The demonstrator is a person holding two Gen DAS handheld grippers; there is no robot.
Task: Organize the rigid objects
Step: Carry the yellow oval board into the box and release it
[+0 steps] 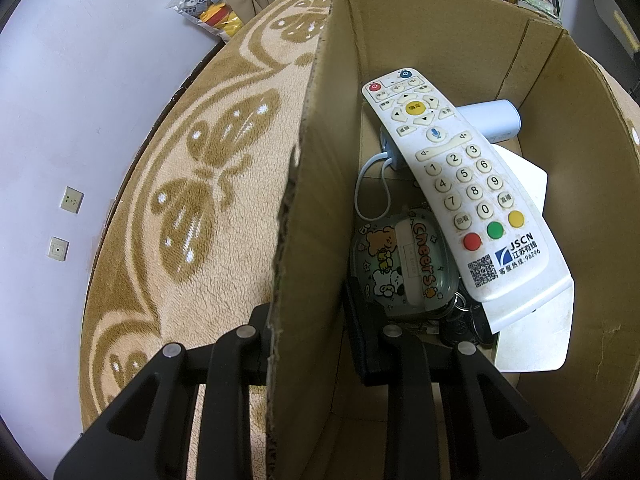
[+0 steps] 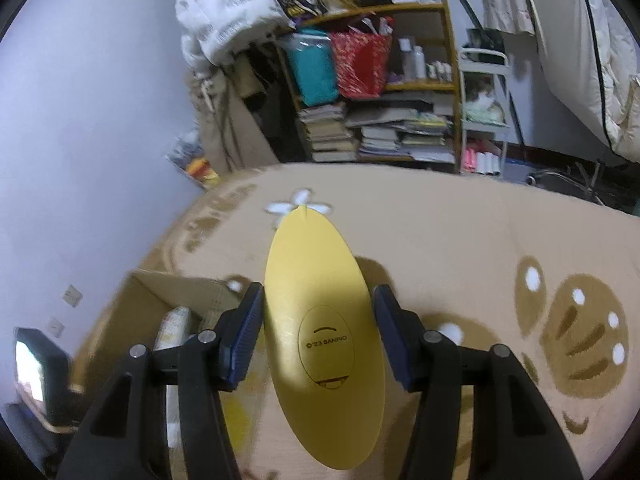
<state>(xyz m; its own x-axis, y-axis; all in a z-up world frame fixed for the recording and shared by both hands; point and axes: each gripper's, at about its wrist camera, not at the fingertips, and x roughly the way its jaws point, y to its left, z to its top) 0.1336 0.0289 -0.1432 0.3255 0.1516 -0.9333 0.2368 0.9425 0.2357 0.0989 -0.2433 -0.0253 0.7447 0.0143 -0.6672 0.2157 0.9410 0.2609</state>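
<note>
The yellow oval gadget (image 2: 320,340) sits gripped between the pads of the right tongs (image 2: 319,340), held above the patterned blanket (image 2: 460,240) and not yet boxed. The cardboard box (image 1: 440,40) already holds a remote (image 1: 460,184), a cartoon case (image 1: 400,264), keys and a pale blue cylinder (image 1: 490,118). The left tongs (image 1: 310,340) are clenched on the box wall. Judged mostly done; this piece remains.

Rough corrugated cardboard box (image 1: 400,40); glossy plastic remote (image 1: 460,184); fleecy rug (image 1: 180,200); yellow oval thing (image 2: 320,320) (seemingly matt plastic).
</note>
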